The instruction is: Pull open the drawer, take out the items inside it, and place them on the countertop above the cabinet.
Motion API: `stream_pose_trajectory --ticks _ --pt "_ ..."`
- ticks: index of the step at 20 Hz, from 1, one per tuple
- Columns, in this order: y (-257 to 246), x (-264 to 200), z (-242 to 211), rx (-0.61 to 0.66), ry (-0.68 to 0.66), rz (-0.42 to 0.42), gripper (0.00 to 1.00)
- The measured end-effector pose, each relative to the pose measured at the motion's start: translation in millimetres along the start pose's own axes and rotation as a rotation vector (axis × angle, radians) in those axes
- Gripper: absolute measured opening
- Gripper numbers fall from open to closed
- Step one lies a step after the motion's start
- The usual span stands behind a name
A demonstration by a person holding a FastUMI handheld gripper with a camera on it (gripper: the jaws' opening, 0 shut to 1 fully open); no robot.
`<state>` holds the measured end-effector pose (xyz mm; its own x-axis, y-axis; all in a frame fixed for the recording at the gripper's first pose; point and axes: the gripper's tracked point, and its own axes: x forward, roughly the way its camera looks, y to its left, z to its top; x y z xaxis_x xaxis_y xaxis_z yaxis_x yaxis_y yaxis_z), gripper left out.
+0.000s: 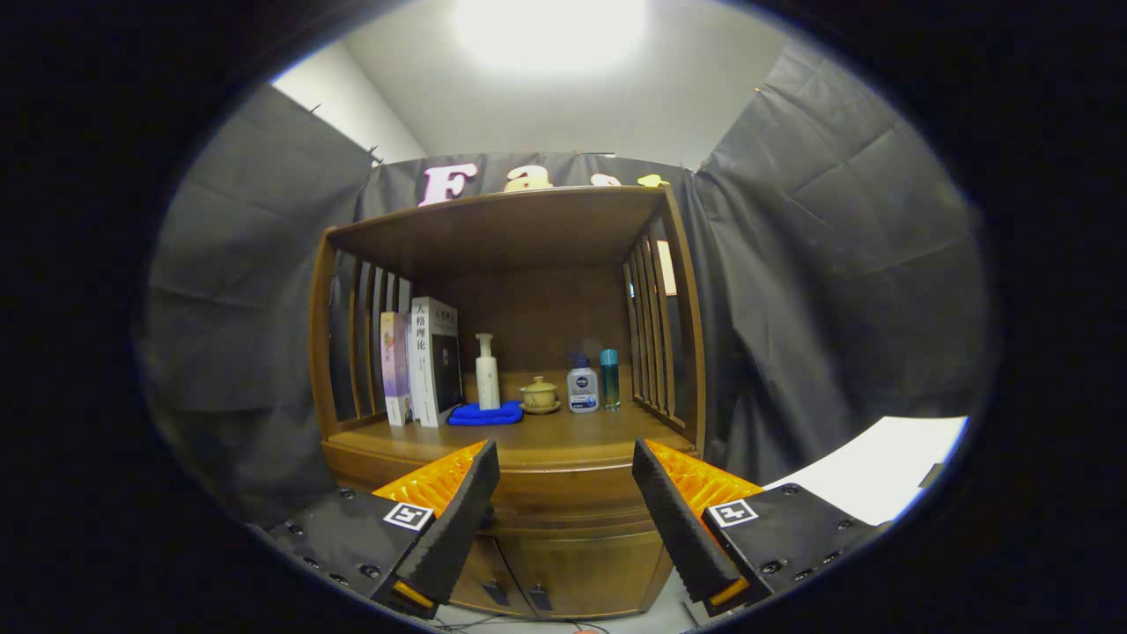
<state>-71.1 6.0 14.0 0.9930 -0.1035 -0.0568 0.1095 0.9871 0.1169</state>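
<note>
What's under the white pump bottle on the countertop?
A folded blue cloth seems to lie under the pump bottle; its base is hidden. The open gripper hovers before the drawer.

The gripper is held level, facing the cabinet. Its two fingers are spread wide apart, holding nothing.

hand-held gripper: fingers apart, empty | wooden cabinet ahead | drawer closed
</note>
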Motion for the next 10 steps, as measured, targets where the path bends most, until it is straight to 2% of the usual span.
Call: stream_pose_trajectory --ticks 6,10 --pt "22 -11 -21 -0.087 0.033 0.046 0.98" --pt "43 7 -38 -0.081 0.071 0.077 0.98"
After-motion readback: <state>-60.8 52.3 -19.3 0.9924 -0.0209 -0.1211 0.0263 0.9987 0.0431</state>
